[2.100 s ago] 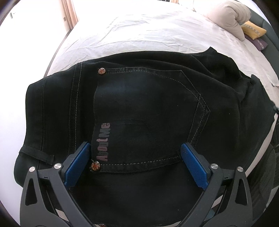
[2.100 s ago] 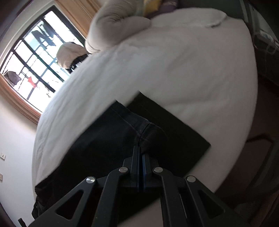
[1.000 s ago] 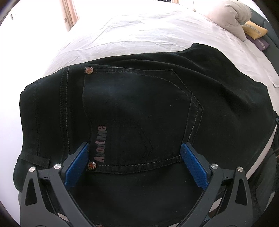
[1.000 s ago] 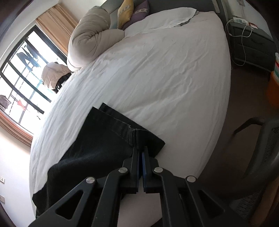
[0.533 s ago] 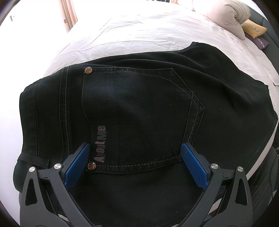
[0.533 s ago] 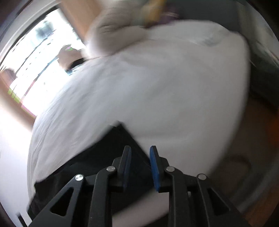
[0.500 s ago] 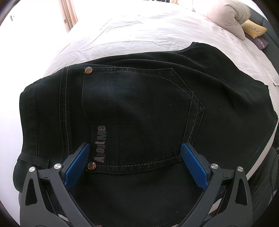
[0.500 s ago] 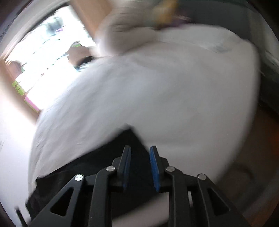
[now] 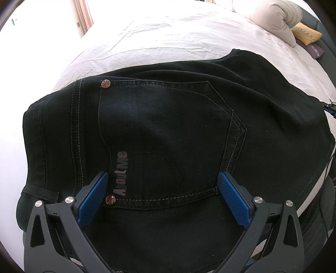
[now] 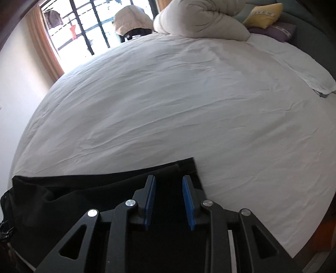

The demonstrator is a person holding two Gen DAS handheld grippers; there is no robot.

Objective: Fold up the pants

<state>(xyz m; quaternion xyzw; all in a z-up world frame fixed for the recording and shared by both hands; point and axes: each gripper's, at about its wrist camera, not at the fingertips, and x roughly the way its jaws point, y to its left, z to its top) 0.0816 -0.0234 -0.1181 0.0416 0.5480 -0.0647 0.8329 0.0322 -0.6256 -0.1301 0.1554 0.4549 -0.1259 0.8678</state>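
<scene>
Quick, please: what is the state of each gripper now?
Left gripper: open wide over the black pants, holding nothing.
Right gripper: opening, fingers apart above the pants, gripping nothing.

One pair of black pants [image 9: 168, 130], two grippers [image 9: 162, 180] [image 10: 168, 189], one bed [image 10: 168, 94], two cushions [image 10: 262, 14]

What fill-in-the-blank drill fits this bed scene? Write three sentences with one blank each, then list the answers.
1. The pants lying on the bed are ____ in colour.
2. The sheet under them is ____.
3. The yellow cushion lies on top of a ____ one.

Missing words: black; white; purple
</scene>
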